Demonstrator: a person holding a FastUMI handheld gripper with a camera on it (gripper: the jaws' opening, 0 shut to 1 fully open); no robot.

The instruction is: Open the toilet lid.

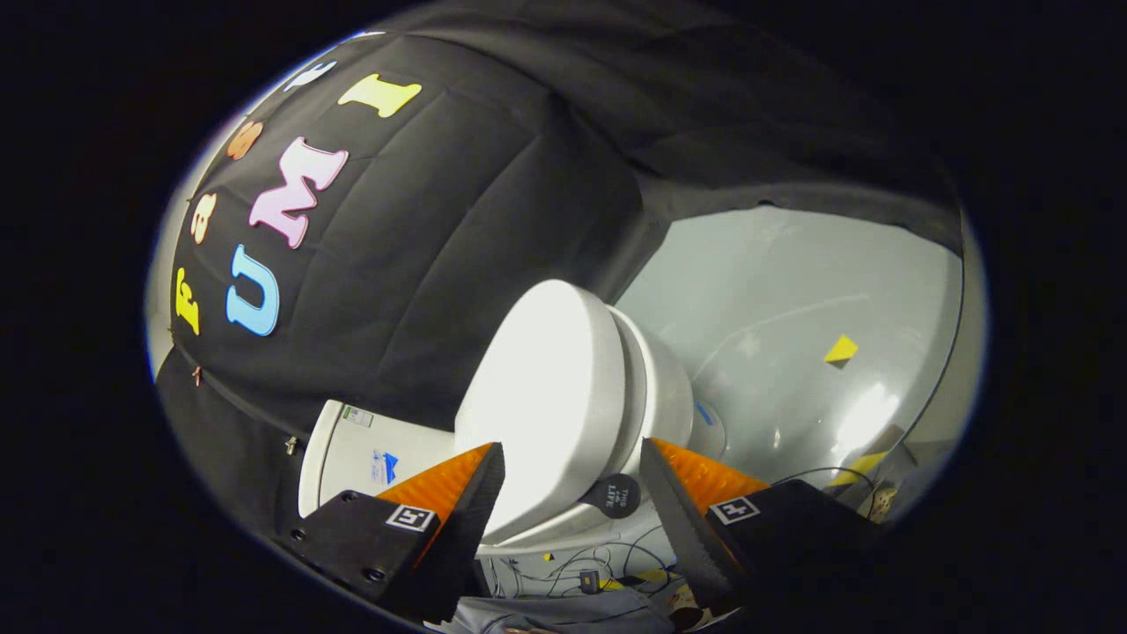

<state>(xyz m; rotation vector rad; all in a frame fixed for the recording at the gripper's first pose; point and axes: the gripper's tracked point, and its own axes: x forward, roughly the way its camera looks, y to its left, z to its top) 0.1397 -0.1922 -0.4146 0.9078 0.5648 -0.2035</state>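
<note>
A white toilet stands ahead of me, seen tilted sideways. Its smooth lid (546, 387) lies down against the seat and bowl (665, 396). The tank (352, 453) sits behind it by the black cloth wall. A small dark round tab (616, 495) hangs at the lid's near edge. My gripper (572, 462) is open, and its fingertips (489, 467) stand on either side of that near edge of the lid and the tab. I cannot tell whether either finger touches the lid.
Black cloth wall (458, 202) rises behind and beside the toilet. Shiny grey floor (792, 335) spreads beyond the bowl, with a yellow marker (841, 350) on it. Loose cables (572, 572) and tape marks lie below my fingers.
</note>
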